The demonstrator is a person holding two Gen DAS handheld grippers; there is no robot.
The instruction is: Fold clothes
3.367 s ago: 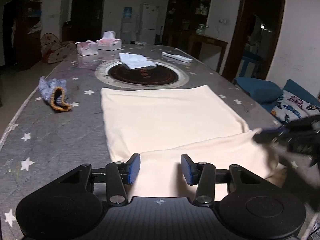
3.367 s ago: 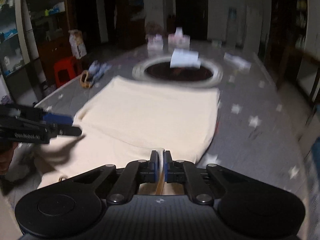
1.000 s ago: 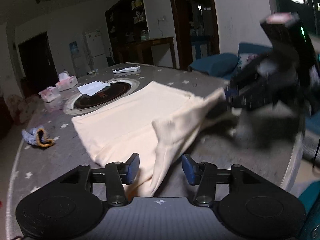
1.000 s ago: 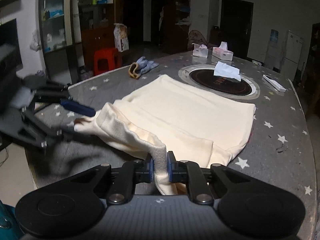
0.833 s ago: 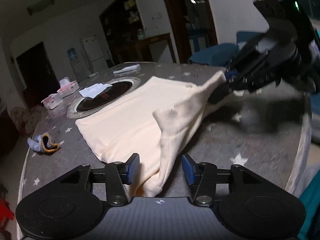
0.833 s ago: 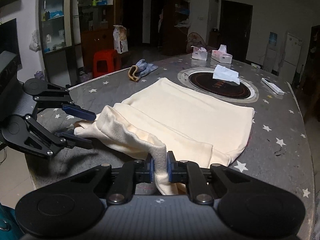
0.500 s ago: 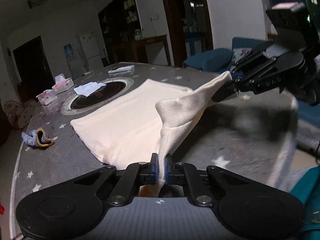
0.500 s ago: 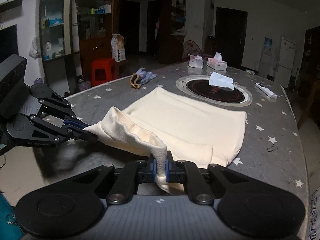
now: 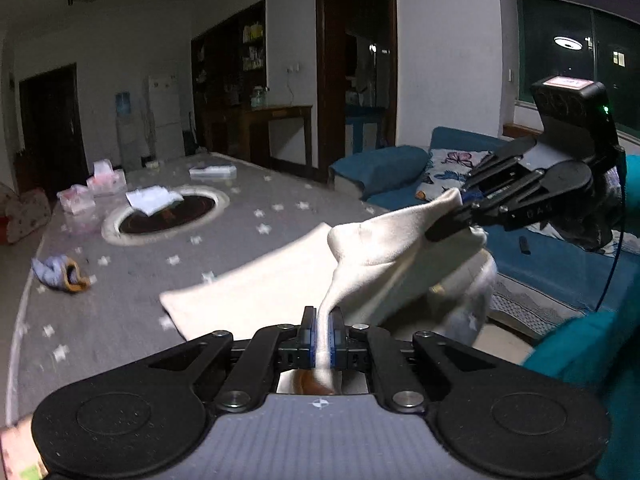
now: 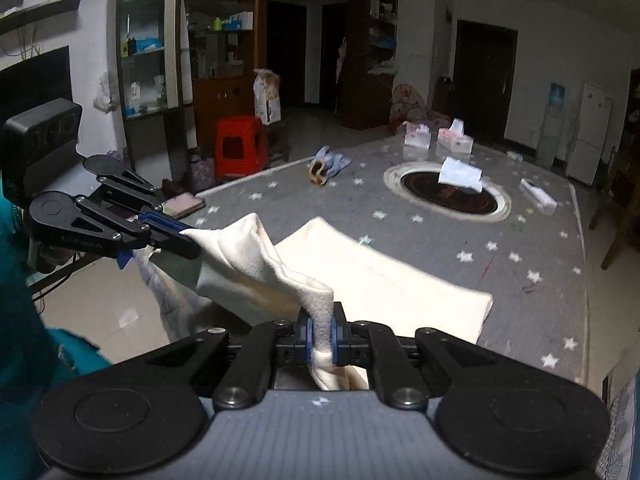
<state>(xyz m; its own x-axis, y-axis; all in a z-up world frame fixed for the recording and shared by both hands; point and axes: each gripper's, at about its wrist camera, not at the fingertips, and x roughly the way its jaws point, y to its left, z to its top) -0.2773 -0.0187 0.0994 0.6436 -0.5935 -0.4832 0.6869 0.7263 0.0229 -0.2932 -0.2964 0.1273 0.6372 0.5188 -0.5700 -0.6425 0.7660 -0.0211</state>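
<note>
A cream garment [image 9: 260, 292] lies partly on the grey star-patterned table [image 9: 120, 320], its near edge lifted off the table. My left gripper [image 9: 322, 334] is shut on one corner of that edge. My right gripper [image 10: 321, 334] is shut on the other corner [image 10: 320, 312]. Each gripper shows in the other's view: the right gripper [image 9: 452, 224] at the right, the left gripper [image 10: 180, 244] at the left. The cloth [image 10: 380, 276] hangs between them near the table's front edge.
A round dark hob [image 10: 448, 192] with a white cloth on it is set in the table. A blue glove [image 9: 56, 274], tissue boxes [image 10: 438, 138] and a remote [image 10: 538, 196] lie beyond. A blue sofa [image 9: 520, 216] stands right of the table, a red stool [image 10: 238, 144] left.
My left gripper shut on the garment's near corner. Both grippers have since lifted and pulled the near edge back toward the table's front; less cloth lies flat.
</note>
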